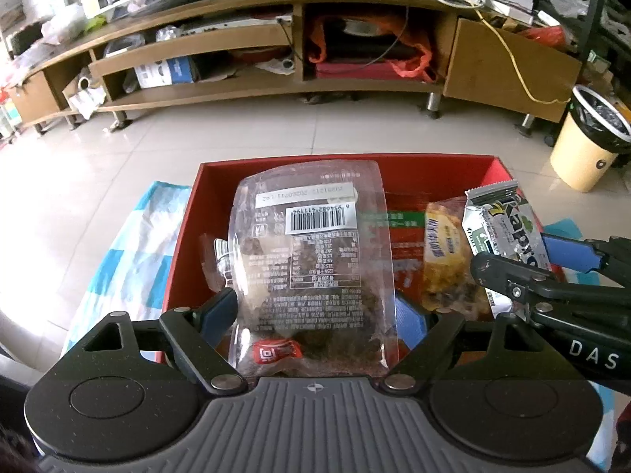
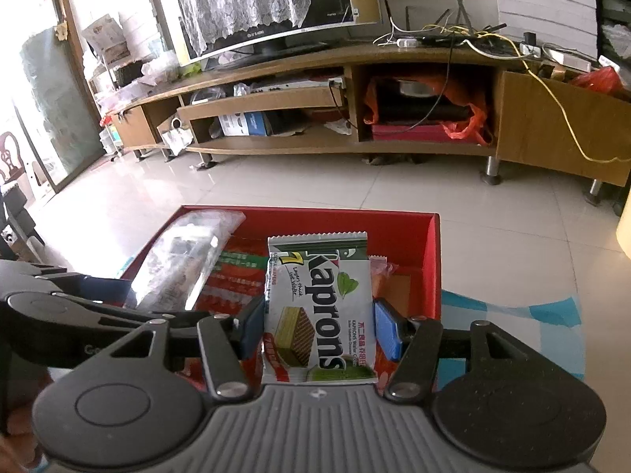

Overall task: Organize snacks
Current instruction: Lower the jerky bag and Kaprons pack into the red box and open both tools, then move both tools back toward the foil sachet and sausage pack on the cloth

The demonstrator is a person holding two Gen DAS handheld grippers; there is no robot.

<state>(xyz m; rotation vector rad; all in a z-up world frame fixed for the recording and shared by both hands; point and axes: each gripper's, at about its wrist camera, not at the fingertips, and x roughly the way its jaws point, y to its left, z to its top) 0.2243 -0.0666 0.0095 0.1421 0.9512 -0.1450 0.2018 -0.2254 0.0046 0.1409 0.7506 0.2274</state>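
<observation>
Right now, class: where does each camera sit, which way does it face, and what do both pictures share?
Left wrist: on the left gripper, looking down along its fingers at a clear snack bag over the red box; the right gripper shows beside it.
Right wrist: on the right gripper, facing the wafer packet it holds; the left gripper shows at left.
Shared: red box, both snacks, TV cabinet, tiled floor.

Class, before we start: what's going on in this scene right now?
A person is sorting snacks with a handheld gripper in each hand. The left gripper holds a clear snack bag over the red box. The right gripper is shut on a Kaprons wafer pack, also over the box. A yellow snack and other packets already lie inside. The box sits on a blue-and-white cloth.
</observation>
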